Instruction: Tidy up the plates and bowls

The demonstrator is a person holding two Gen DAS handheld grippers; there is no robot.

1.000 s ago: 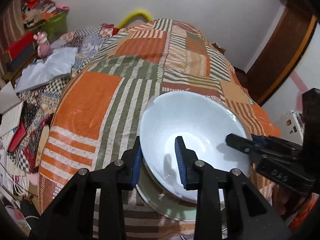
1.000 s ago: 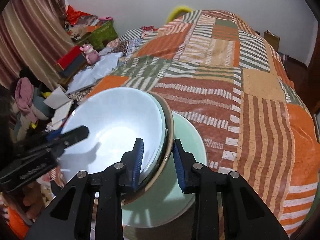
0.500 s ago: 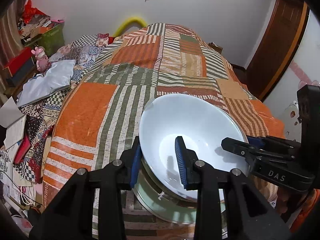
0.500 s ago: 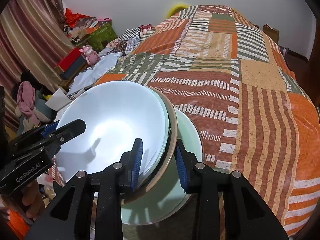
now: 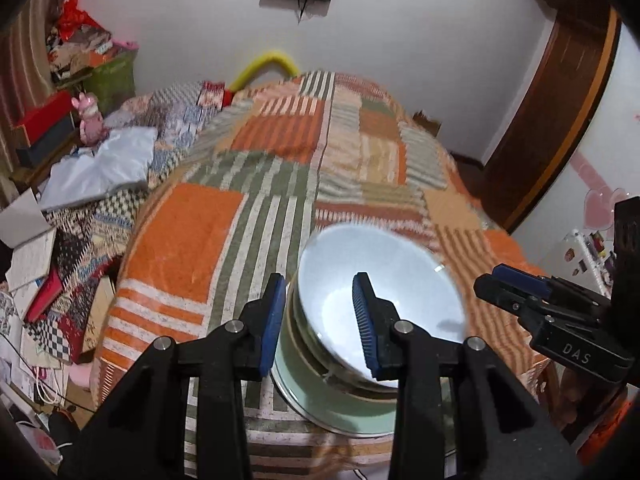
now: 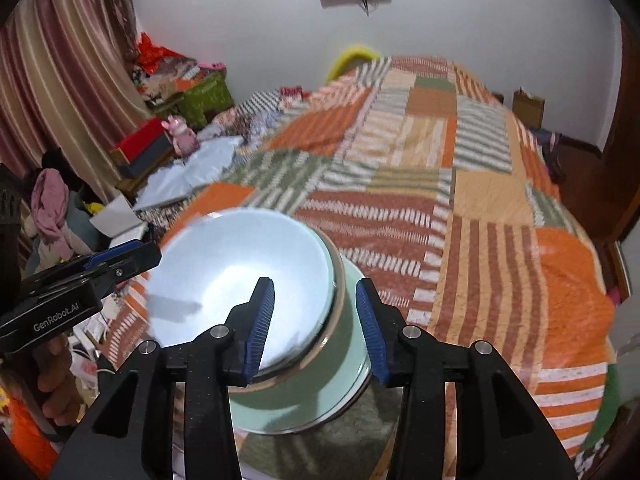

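A white bowl [image 5: 384,276] sits on top of a nested stack, with a brown-rimmed dish under it and a pale green plate [image 5: 344,404] at the bottom, near the front edge of the bed. The bowl [image 6: 244,276] and green plate [image 6: 304,396] also show in the right wrist view. My left gripper [image 5: 320,320] is open, its fingers astride the bowl's left rim without touching it. My right gripper [image 6: 316,324] is open, its fingers astride the stack's right rim. Each gripper shows in the other's view, the right [image 5: 516,284] and the left [image 6: 116,258].
The stack rests on a patchwork quilt [image 5: 248,216] of orange, green and striped squares covering the bed. Clothes, boxes and a pink toy [image 5: 90,120] crowd the left side. A wooden door [image 5: 560,112] is at the right, a wall behind.
Both grippers opened wider and pulled back and up from the stack. The white bowl, earlier gripped at both rims, now rests on the stack, which looks smaller and lower.
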